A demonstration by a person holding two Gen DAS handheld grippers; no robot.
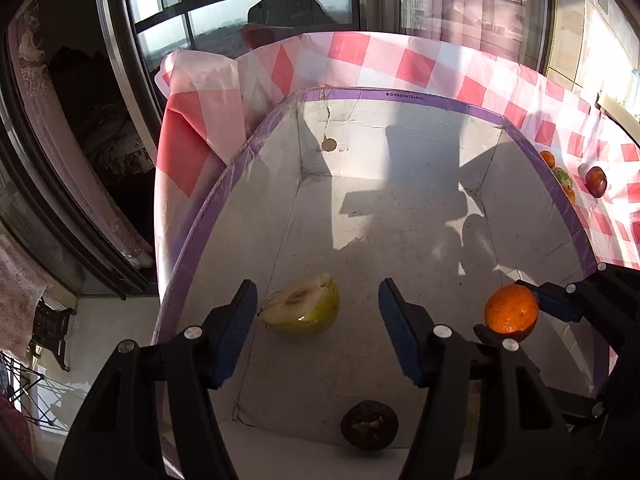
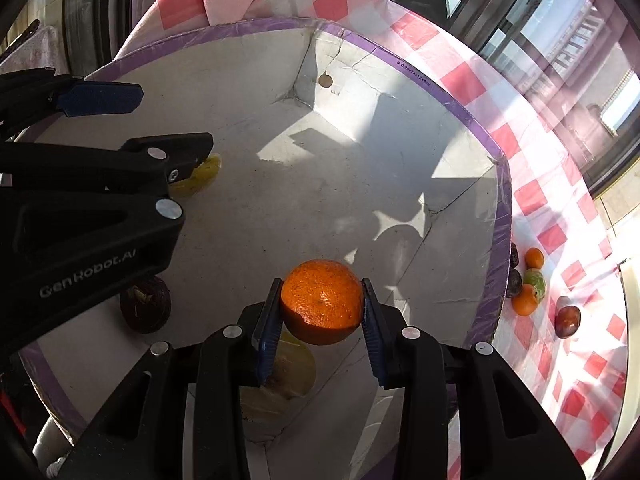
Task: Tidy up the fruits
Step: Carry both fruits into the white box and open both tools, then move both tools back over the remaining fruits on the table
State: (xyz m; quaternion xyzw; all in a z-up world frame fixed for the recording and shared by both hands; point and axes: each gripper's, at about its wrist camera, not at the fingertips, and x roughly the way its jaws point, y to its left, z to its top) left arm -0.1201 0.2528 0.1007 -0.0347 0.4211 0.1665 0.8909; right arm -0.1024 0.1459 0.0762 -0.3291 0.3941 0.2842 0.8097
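Note:
A white cardboard box with a purple rim stands on the checked tablecloth. My left gripper is open over the box, with a halved green pear lying on the box floor between its fingers. A dark round fruit lies nearer in the box. My right gripper is shut on an orange and holds it above the box floor. A yellowish fruit lies under it, partly hidden.
Outside the box on the red and white tablecloth lie small oranges, a green fruit, a dark red fruit and dark fruits by the box wall. Windows stand behind the table.

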